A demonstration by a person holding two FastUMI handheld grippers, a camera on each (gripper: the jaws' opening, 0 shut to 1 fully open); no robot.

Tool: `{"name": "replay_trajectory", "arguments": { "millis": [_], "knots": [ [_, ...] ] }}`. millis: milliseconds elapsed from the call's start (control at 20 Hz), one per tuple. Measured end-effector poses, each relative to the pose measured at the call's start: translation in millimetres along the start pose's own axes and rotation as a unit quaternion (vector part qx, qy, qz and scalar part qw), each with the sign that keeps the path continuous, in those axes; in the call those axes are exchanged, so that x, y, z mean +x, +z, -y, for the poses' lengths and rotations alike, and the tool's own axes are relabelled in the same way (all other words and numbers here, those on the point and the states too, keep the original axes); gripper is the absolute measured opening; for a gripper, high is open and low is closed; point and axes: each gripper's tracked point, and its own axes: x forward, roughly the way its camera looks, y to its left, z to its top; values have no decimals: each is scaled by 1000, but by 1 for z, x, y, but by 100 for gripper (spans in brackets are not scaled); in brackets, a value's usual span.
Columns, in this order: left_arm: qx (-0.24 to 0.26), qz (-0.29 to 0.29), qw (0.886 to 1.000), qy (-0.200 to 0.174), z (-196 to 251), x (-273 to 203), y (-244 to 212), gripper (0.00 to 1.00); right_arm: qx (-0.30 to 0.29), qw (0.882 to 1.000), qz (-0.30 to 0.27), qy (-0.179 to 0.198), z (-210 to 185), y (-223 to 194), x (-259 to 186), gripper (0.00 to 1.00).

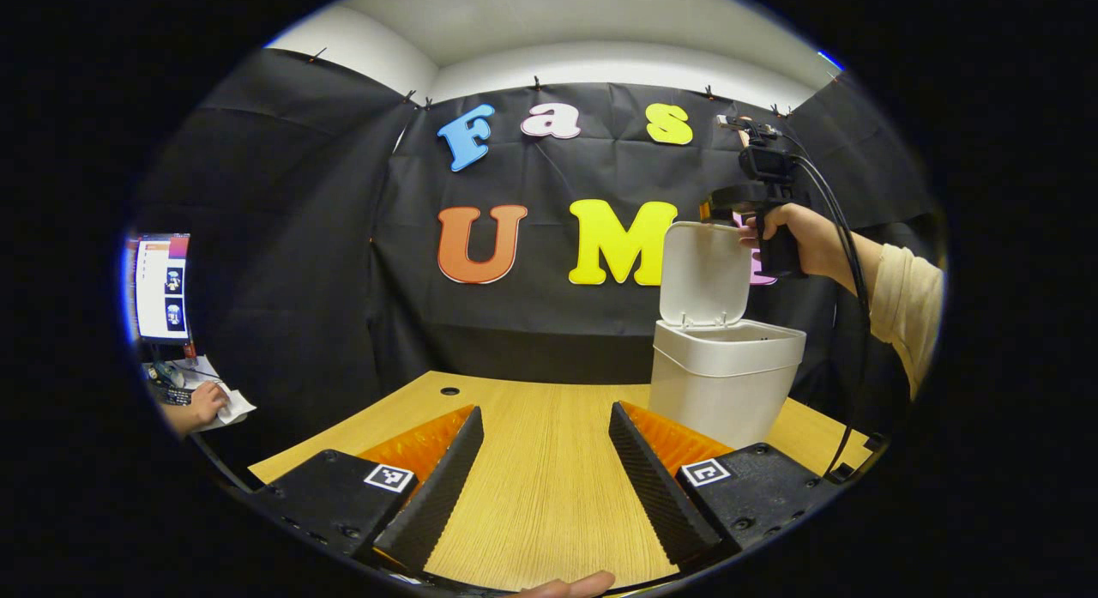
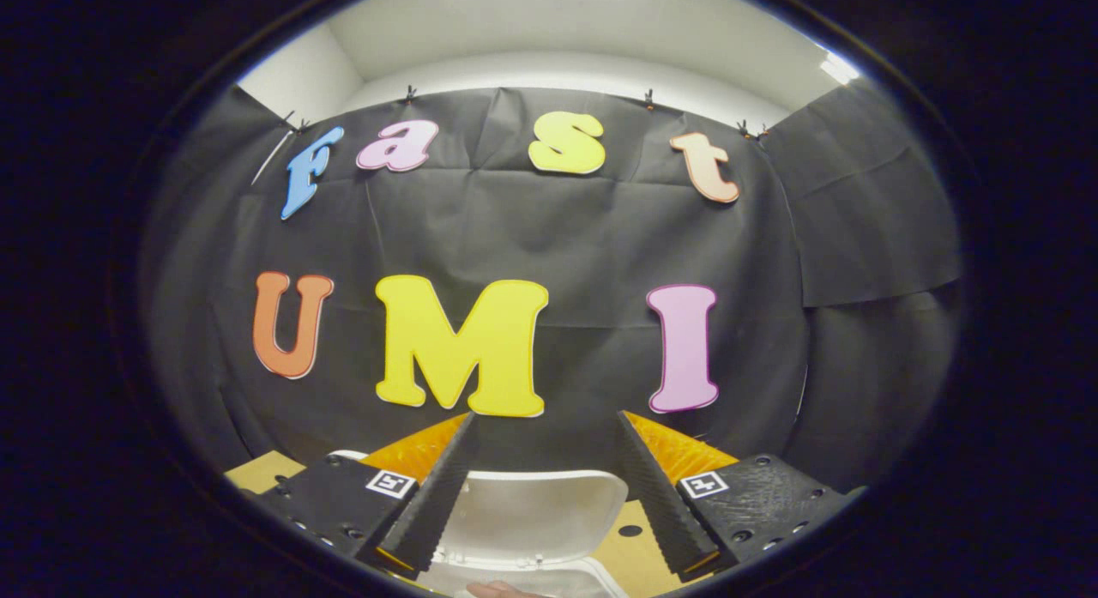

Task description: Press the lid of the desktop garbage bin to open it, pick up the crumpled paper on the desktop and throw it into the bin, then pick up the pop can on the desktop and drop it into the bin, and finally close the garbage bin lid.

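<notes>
Bin upright on table, lid raised vertical, right gripper above.

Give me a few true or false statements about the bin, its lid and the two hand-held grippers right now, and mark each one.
1. The bin's lid stands open. True.
2. The bin lies tipped over on the table. False: it stands upright on the table.
3. The left hand-held gripper is shut on a pop can. False: its fingers are apart with bare table between them.
4. The right hand-held gripper is open above the raised lid. True.
5. In the left gripper view, a hand holds the other gripper up near the lid's top edge. True.
</notes>
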Motion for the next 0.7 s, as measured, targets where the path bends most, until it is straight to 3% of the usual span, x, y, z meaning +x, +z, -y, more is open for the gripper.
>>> {"name": "replay_trajectory", "arguments": {
  "millis": [200, 400, 700],
  "knots": [
    [8, 4, 1000, 5, 2, -4, 4, 97, -10, 1000, -10, 15, -1, -1, -14, 94],
    [3, -11, 1000, -18, 19, -10, -2, 97, 22, 998, -43, 39, -4, -12, -29, 94],
    [14, -13, 999, -31, 29, -21, 2, 97, -5, 988, -130, 86, -37, -57, -55, 92]
  ]
}}
